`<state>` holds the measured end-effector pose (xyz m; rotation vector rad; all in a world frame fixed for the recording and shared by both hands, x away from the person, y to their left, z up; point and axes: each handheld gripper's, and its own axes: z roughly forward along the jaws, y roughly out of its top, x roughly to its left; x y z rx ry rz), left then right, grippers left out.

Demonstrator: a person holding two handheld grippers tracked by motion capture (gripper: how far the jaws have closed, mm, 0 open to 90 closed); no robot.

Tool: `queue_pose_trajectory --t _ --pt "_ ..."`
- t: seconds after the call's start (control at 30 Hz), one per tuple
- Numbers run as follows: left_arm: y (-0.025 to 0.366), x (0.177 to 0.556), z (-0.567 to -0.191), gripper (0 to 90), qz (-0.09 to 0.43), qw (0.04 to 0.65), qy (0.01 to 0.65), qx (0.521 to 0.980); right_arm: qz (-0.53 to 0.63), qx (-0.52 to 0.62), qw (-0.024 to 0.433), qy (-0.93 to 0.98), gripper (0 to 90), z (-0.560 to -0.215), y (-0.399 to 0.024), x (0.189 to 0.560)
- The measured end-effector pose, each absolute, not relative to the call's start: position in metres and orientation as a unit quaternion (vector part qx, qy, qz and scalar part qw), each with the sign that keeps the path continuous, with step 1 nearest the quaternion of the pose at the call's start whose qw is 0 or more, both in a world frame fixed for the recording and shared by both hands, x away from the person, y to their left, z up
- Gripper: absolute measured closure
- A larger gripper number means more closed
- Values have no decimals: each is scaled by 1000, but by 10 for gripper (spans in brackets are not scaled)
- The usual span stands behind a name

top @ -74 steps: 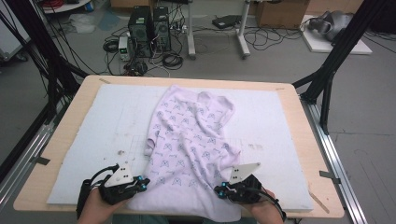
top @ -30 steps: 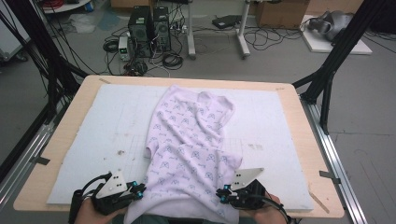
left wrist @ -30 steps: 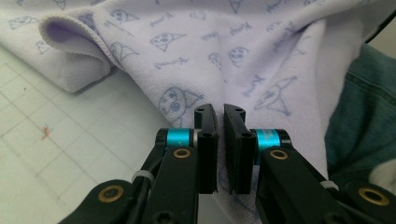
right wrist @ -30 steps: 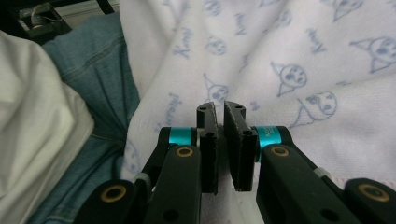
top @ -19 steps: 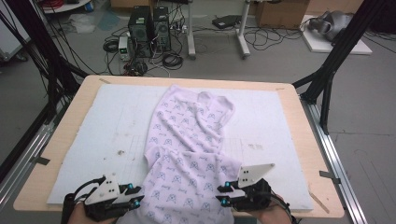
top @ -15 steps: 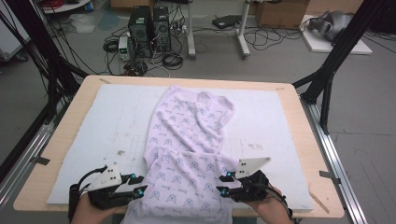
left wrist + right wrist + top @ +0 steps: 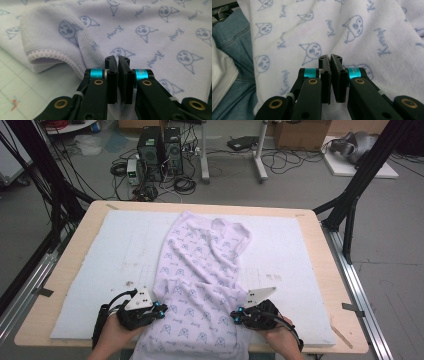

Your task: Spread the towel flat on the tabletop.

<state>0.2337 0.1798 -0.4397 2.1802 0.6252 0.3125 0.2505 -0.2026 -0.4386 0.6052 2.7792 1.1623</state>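
A pale lilac towel [image 7: 202,270] printed with blue cartoon faces lies lengthwise on the white mat [image 7: 110,250], its near end hanging over the table's front edge. My left gripper [image 7: 161,310] sits at the towel's left hem. My right gripper [image 7: 235,316] sits at its right hem. Both pairs of jaws have just been closing. In the left gripper view the left gripper [image 7: 117,58] stands shut where the stitched hem of the towel [image 7: 150,25] runs in under it. In the right gripper view a ridge of the towel [image 7: 312,25] rises into the shut right gripper [image 7: 329,57].
The mat covers most of the wooden table [image 7: 320,235]. Black frame legs [image 7: 350,205] stand at the table's right and left. Computer towers [image 7: 160,145] and cables lie on the floor beyond. The person's jeans [image 7: 234,50] show under the towel's hanging end.
Both hands drew back to the near edge, then came forward again. The towel's near part bunched into a cross fold and now lies flatter.
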Motion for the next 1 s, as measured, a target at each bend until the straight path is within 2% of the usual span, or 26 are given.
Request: queue_pose_trajectory --t 0.37,0.5,0.6,0.77,0.93,1.0 --pt "200 174 -419 870 112 432 234 864 405 152 9 902 866 -410 -206 206" --pt "203 159 -412 839 106 437 222 865 431 112 2 895 769 -395 -206 193" --pt "206 168 -411 798 120 440 234 859 430 129 31 893 728 -388 -211 202" --pt "212 205 -426 782 150 433 276 845 402 162 44 900 677 -404 -212 221" --pt "198 223 -444 691 133 408 280 859 369 177 38 912 653 -427 -208 227" --pt "192 223 -448 703 131 412 265 862 353 173 46 918 659 -431 -206 227"
